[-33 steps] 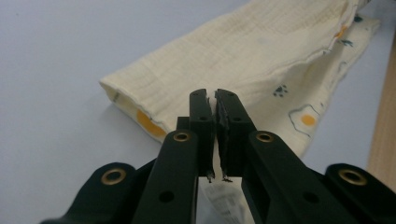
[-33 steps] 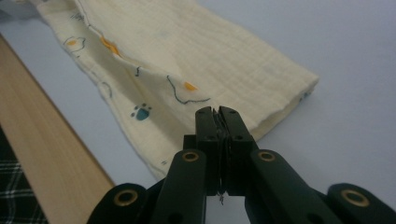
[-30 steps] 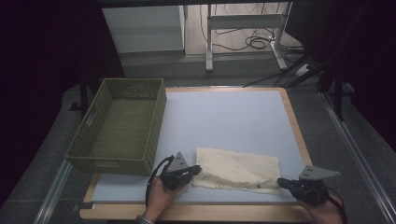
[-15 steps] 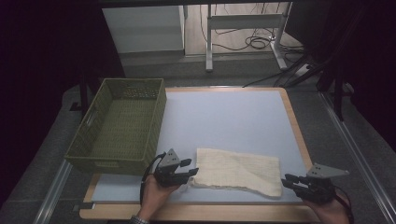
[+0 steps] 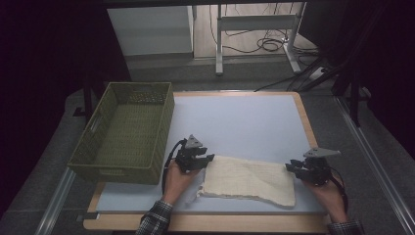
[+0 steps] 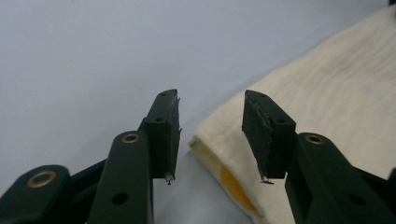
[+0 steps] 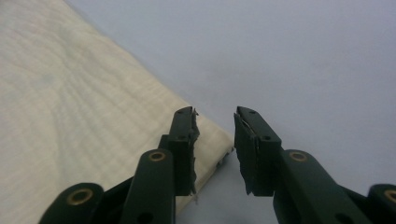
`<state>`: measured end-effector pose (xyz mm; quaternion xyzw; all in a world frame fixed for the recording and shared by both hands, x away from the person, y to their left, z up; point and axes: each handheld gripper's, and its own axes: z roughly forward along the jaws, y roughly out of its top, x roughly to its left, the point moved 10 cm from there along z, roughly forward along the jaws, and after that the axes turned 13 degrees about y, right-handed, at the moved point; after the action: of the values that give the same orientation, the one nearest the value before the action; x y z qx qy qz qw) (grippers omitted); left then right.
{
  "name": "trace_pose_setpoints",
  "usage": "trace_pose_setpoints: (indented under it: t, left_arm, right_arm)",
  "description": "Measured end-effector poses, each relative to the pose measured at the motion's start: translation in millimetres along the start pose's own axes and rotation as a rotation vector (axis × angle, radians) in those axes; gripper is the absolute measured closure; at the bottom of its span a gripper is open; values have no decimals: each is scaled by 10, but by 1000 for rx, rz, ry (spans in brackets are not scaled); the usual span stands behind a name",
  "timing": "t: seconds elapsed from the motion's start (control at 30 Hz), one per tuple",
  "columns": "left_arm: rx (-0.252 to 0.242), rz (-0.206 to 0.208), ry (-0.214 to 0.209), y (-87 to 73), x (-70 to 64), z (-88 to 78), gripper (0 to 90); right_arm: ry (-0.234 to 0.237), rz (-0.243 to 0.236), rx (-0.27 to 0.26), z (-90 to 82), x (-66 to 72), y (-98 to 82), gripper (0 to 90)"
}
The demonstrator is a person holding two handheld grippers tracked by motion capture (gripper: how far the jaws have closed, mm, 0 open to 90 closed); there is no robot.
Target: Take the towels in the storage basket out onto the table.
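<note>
Cloth (image 5: 249, 181): folded, near worktop (image 5: 244, 122) front edge. Left hand-held gripper (image 5: 203, 160), right hand-held gripper (image 5: 292, 168): jaws apart, at cloth corners. Basket (image 5: 164, 117): empty; stowing apparently pending.

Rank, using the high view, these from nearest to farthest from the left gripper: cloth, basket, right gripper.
1. Cloth: just right of the left gripper, by its jaws.
2. Basket: to its left, along the table's left side.
3. Right gripper: at the cloth's far end.

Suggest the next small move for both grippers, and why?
Probably ease both forward and close on the cloth's far corners. The left gripper and right gripper are open, each with a corner of the cream cloth between or just beyond its jaws, not gripped yet.
</note>
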<state>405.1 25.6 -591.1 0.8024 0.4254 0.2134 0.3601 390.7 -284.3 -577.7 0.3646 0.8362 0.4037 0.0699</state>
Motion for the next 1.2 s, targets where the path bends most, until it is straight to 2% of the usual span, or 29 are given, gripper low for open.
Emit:
trace_pose_setpoints:
  t: [0.1, 0.13, 0.17, 0.2, 0.27, 0.33, 0.4, 0.57, 0.67, 0.77, 0.87, 0.97, 1.03, 1.13, 1.2]
  left_arm:
    - [42, 30, 0, -84, -33, 108, 554]
    - [38, 39, 2, -99, -40, 128, 576]
    - [27, 39, -6, -97, -45, 130, 603]
    - [23, 29, -20, -94, -53, 131, 663]
    - [15, 27, -46, -89, -85, 123, 823]
    - [9, 52, -29, -89, -97, 102, 859]
    - [-18, 49, -21, -62, -86, 48, 860]
    - [-46, 35, -10, -38, -47, -148, 854]
    - [-55, 27, -2, -75, -47, -255, 854]
    - [-65, 23, 6, -128, -59, -346, 855]
    - [-52, 32, 33, -182, -28, -311, 838]
    - [-32, 14, 47, -219, 32, -190, 756]
    - [-20, 7, 53, -242, 61, -115, 699]
    - [10, 9, 56, -280, 71, -55, 663]
    - [7, 12, 76, -274, 82, -51, 634]
  right_arm:
    - [-7, -3, 33, 62, -13, -64, 650]
    - [-6, -3, 29, 71, -4, -80, 670]
    - [-1, 4, 26, 68, 1, -84, 745]
    - [20, 14, 35, 61, 16, -89, 830]
    - [33, 24, 46, 63, 30, -86, 863]
    - [19, 7, 66, 68, 20, -57, 868]
    - [-10, -18, 61, 54, -16, 23, 868]
    - [-28, -69, 34, 88, -119, 300, 865]
    - [-33, -97, 36, 208, -190, 425, 864]
    - [-27, -88, 41, 358, -265, 515, 864]
    - [-16, -70, 51, 491, -312, 552, 862]
    - [-10, -53, 60, 568, -329, 537, 856]
    - [1, -33, 54, 561, -314, 517, 852]
    - [15, -19, 44, 507, -285, 499, 840]
    - [19, -27, 42, 465, -275, 489, 818]
